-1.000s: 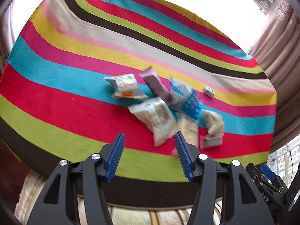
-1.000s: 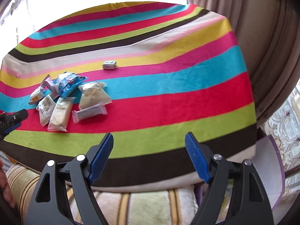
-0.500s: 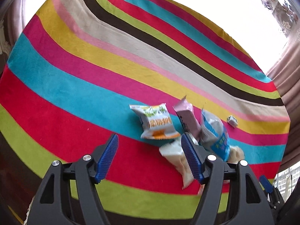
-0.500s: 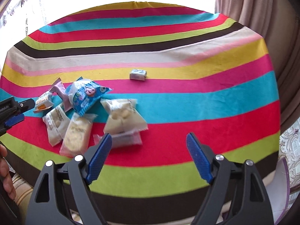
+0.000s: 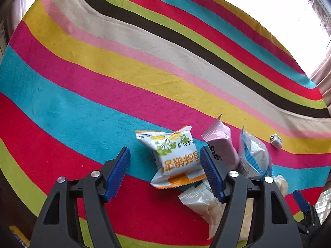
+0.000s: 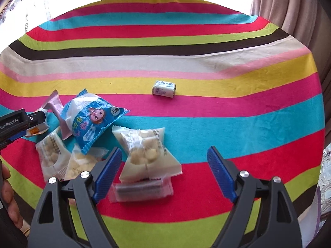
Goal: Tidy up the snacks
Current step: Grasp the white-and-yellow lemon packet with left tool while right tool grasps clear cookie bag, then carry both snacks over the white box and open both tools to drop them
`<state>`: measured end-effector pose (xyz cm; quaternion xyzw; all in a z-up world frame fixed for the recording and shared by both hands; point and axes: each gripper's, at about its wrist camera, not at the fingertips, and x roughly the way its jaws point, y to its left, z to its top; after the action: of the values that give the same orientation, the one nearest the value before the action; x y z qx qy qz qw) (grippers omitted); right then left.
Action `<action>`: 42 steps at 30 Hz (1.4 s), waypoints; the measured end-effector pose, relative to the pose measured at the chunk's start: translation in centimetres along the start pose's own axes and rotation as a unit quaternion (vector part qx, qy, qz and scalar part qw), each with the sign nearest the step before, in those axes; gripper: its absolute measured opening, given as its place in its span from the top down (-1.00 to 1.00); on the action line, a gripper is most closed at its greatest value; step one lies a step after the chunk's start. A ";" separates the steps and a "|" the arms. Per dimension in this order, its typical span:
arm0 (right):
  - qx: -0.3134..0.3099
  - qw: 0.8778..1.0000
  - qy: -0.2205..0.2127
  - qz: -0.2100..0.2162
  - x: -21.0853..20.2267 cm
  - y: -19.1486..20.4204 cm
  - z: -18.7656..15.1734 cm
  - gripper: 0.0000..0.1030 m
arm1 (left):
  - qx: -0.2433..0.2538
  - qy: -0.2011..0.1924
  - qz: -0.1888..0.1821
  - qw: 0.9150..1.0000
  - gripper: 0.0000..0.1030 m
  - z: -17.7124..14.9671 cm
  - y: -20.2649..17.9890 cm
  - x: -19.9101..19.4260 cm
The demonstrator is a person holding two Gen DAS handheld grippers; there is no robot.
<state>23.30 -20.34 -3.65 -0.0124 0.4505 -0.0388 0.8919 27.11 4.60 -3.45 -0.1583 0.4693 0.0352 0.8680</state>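
Both tongs are hovering apart and empty over a heap of snack packets on the striped desk, apparently lining up first picks. The left tongs are framing the white-and-orange packet without pinching it, their jaws having just been closing slightly. The right tongs are opening over the pale triangular packet. A small candy is lying apart from the heap. Compared with a second earlier, both are sitting lower and nearer the heap.
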 end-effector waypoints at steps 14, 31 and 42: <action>-0.003 1.000 0.017 -0.005 2.5 -0.1 1.2 -0.42 | 0.006 -0.012 0.020 1.000 0.29 -0.8 0.3 0.0; 0.017 1.000 -0.009 0.000 1.5 -1.5 1.2 0.10 | 0.007 -0.038 0.018 0.999 0.30 -1.8 0.1 -1.9; 0.046 0.999 -0.027 -0.006 -1.7 -4.3 -0.3 0.12 | 0.029 -0.053 -0.009 0.998 0.30 -4.2 -2.2 -5.1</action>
<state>21.78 -24.44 -2.18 0.0250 0.4240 -0.0650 0.9030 21.35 1.72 -0.84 -0.1355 0.4222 0.0220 0.8961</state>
